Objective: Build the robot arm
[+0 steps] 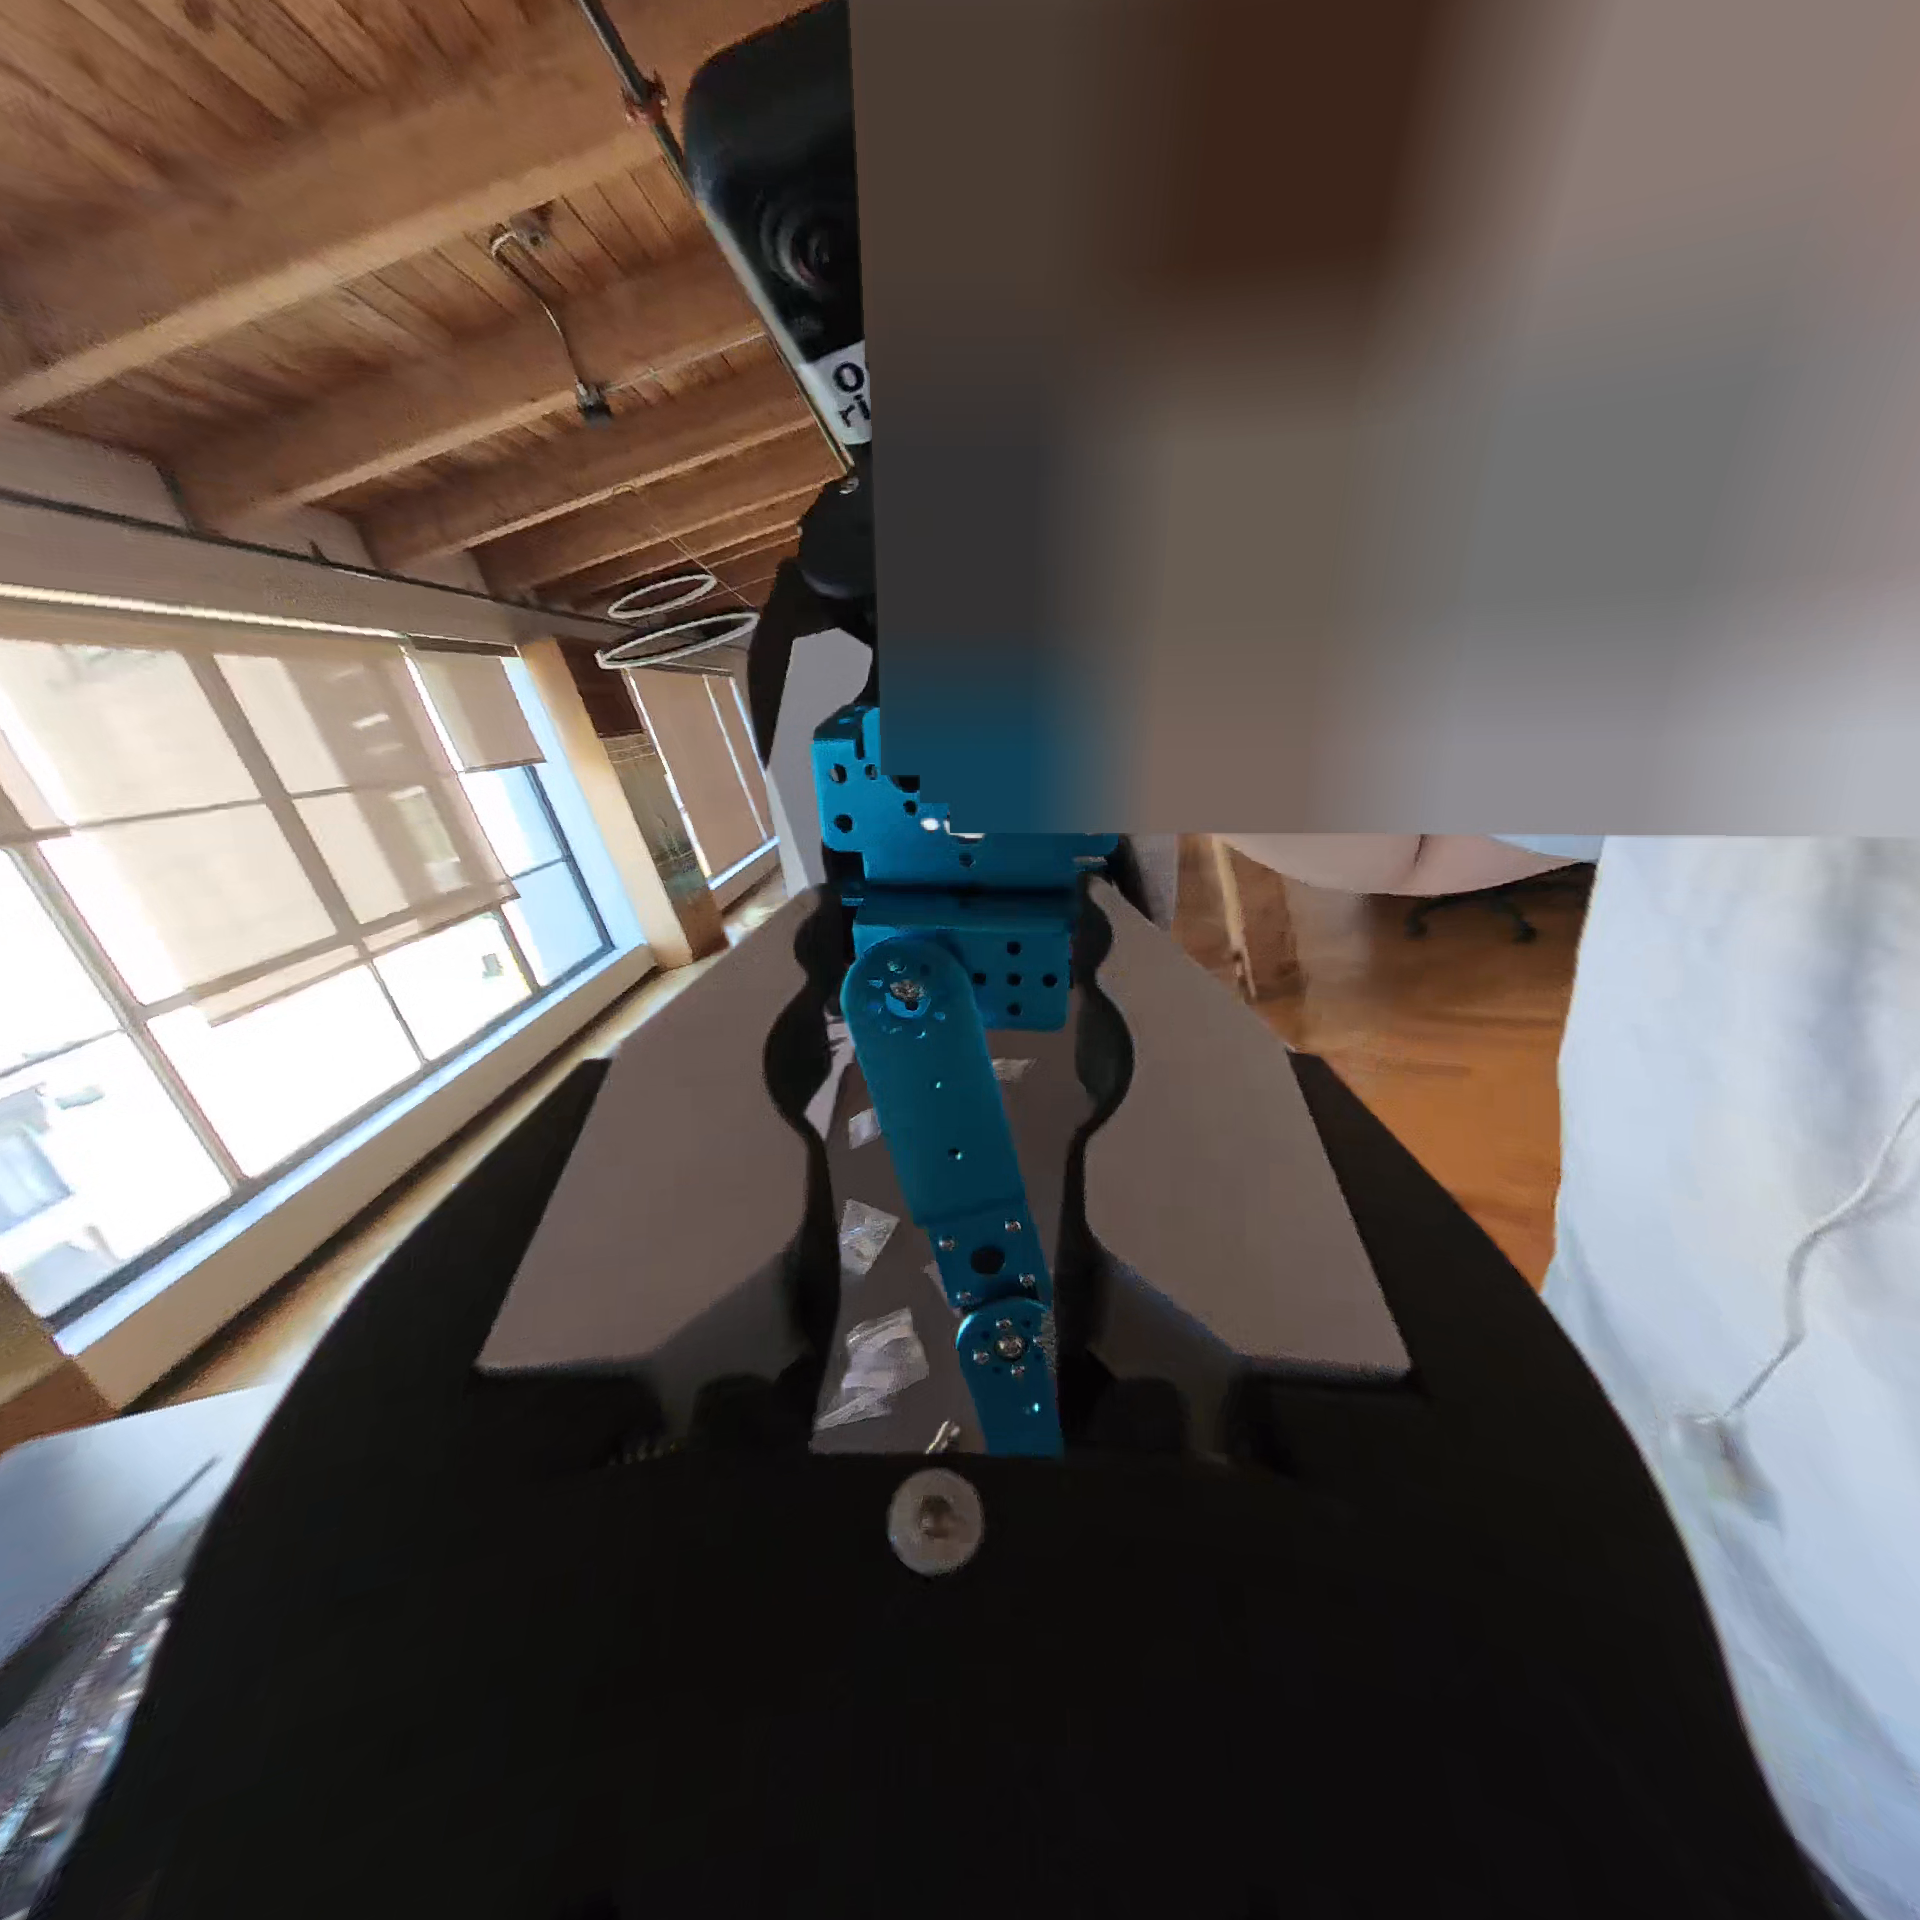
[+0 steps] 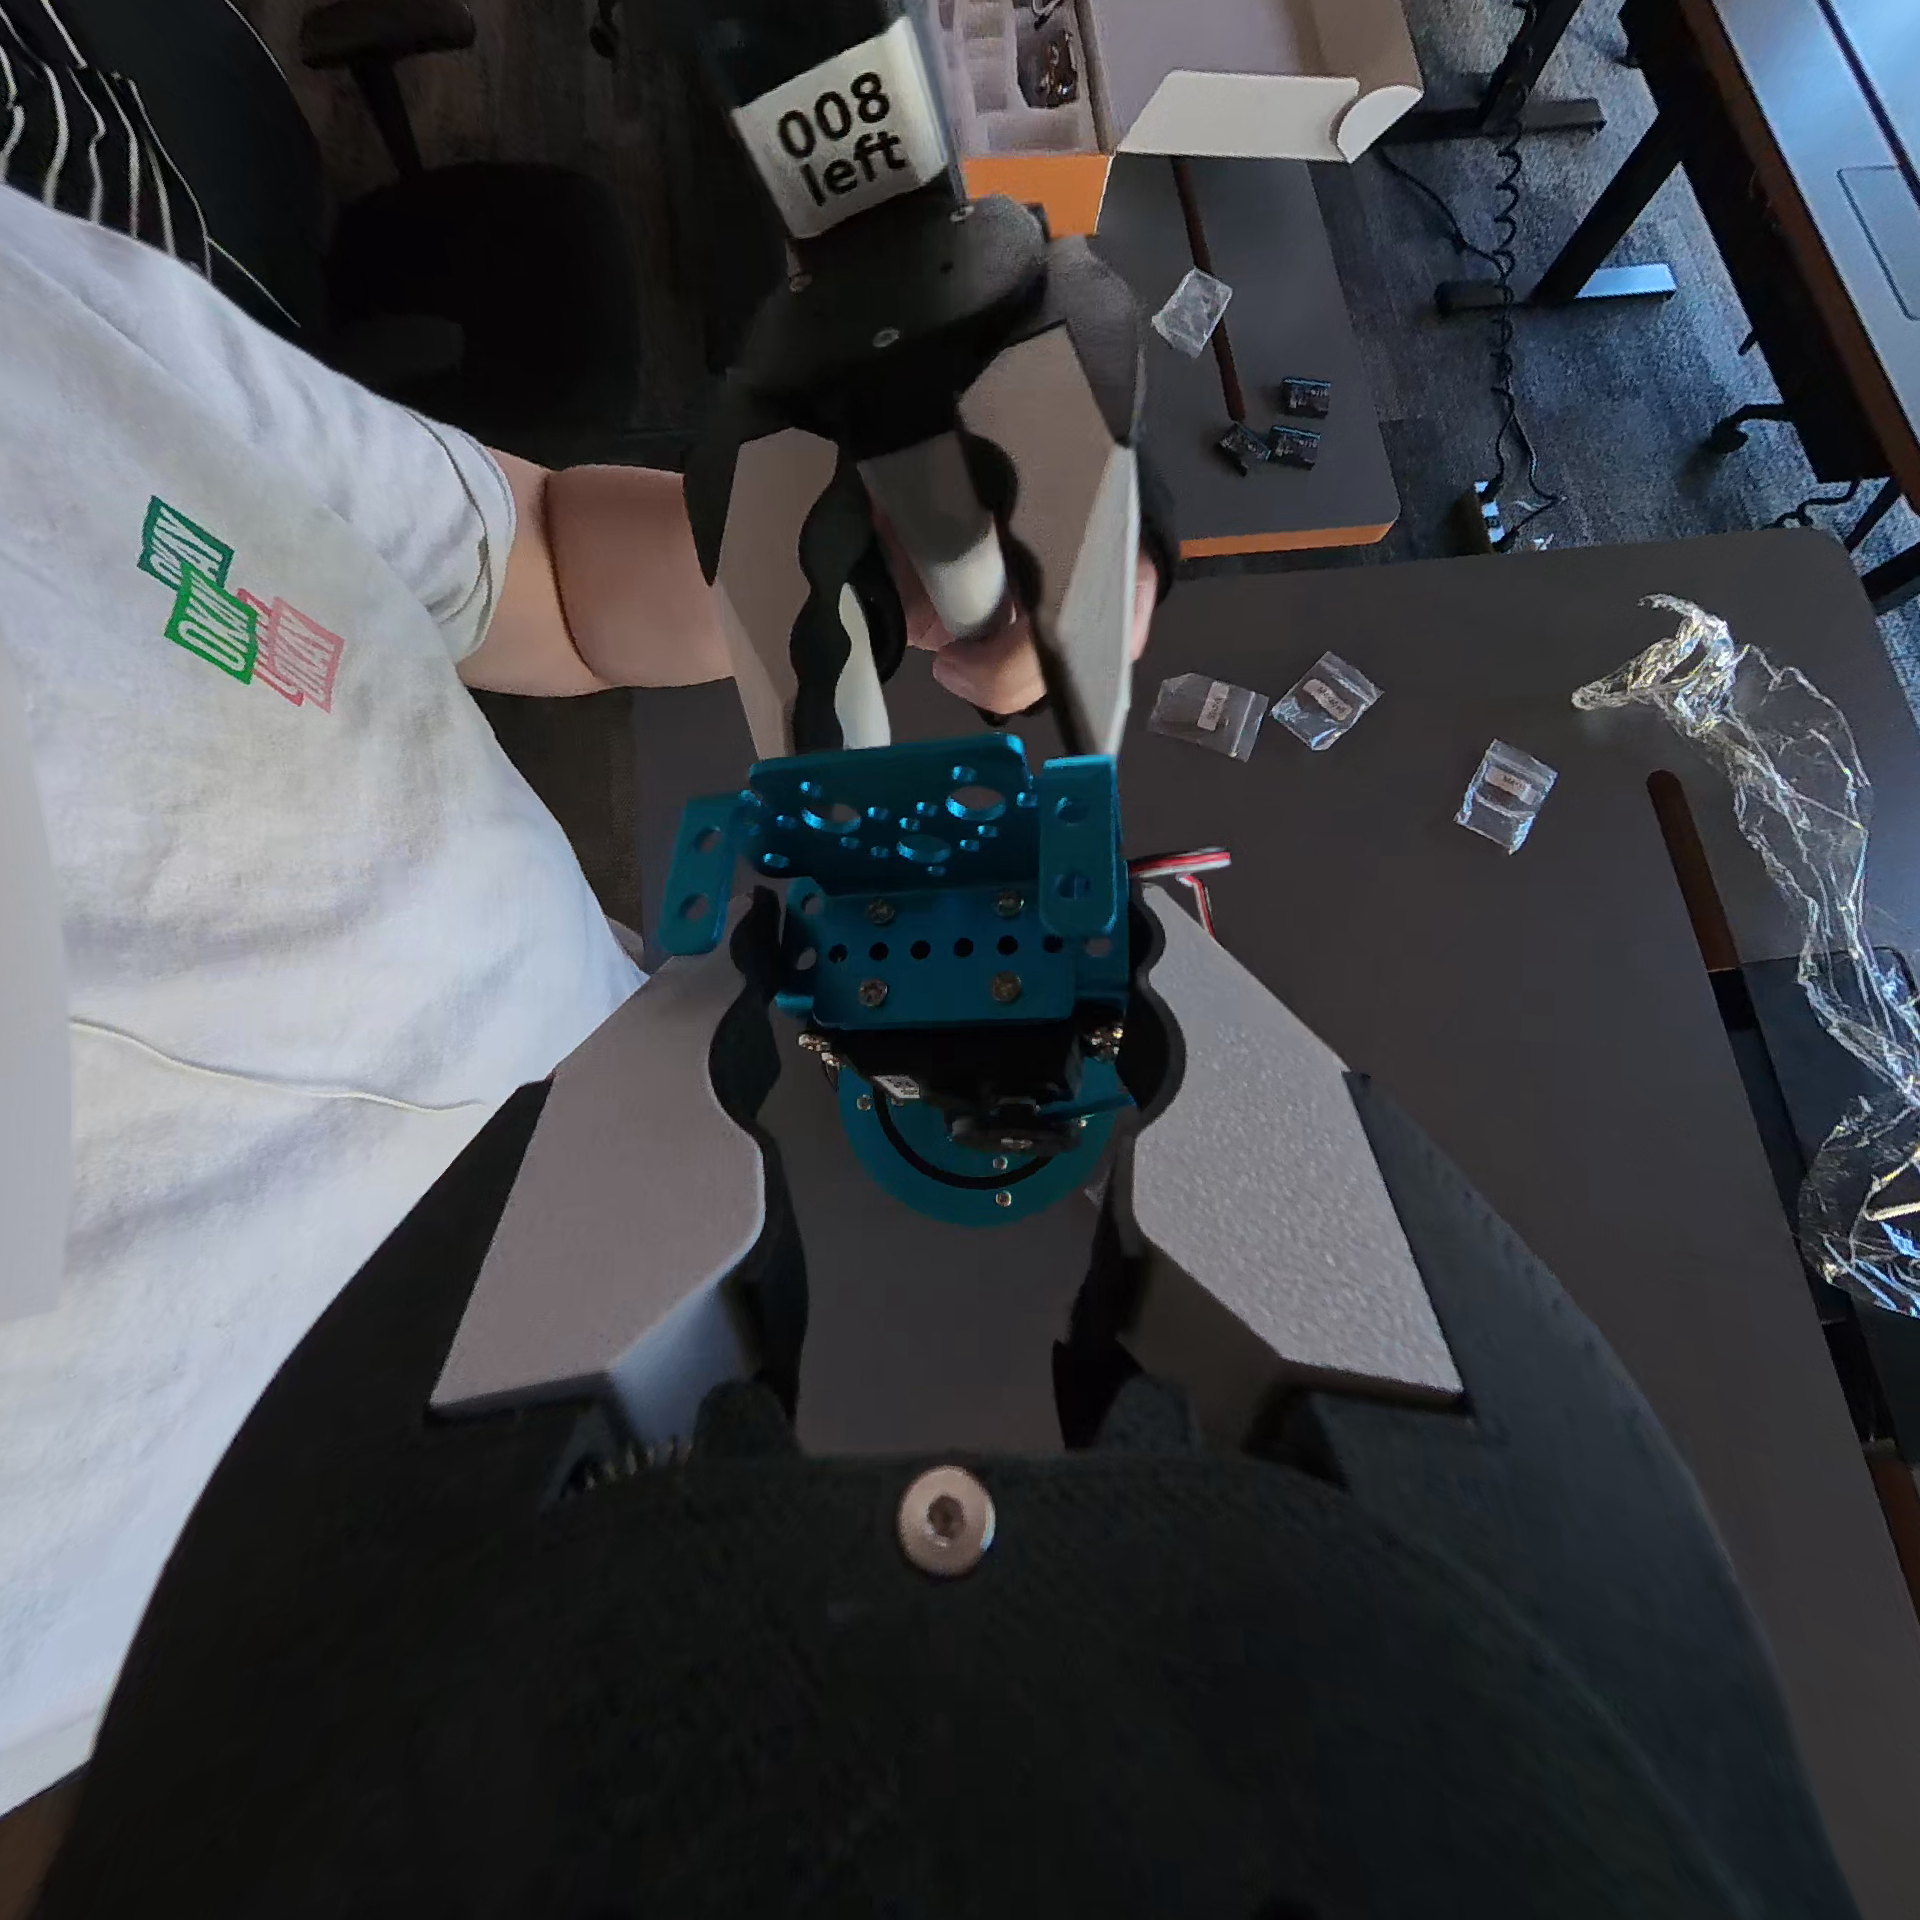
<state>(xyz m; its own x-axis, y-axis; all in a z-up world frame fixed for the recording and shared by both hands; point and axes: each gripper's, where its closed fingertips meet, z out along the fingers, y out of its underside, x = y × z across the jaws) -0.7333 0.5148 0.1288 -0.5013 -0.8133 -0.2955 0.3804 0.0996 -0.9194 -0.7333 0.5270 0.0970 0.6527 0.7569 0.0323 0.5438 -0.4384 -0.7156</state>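
A blue metal bracket assembly (image 2: 935,914) with a black servo and a round blue base (image 2: 966,1174) is held above the dark grey table (image 2: 1455,1039). My right gripper (image 2: 951,935) is shut on its middle block. My left gripper (image 2: 951,743) comes in from the far side, its fingers closed on the assembly's upper perforated bracket. In the left wrist view, which is tilted up toward the ceiling, my left gripper (image 1: 961,914) grips the blue block, and a long blue link (image 1: 935,1143) runs between its fingers. The right gripper's camera body (image 1: 769,208) shows above, partly hidden by a blurred patch.
Three small clear bags of parts (image 2: 1210,712) (image 2: 1325,698) (image 2: 1507,795) and crumpled clear wrap (image 2: 1787,790) lie on the table to the right. An open cardboard box (image 2: 1247,114) and small black servos (image 2: 1283,426) sit farther back. A person in a white shirt (image 2: 260,831) is at the left. The tips of both grippers are at nearly the same place.
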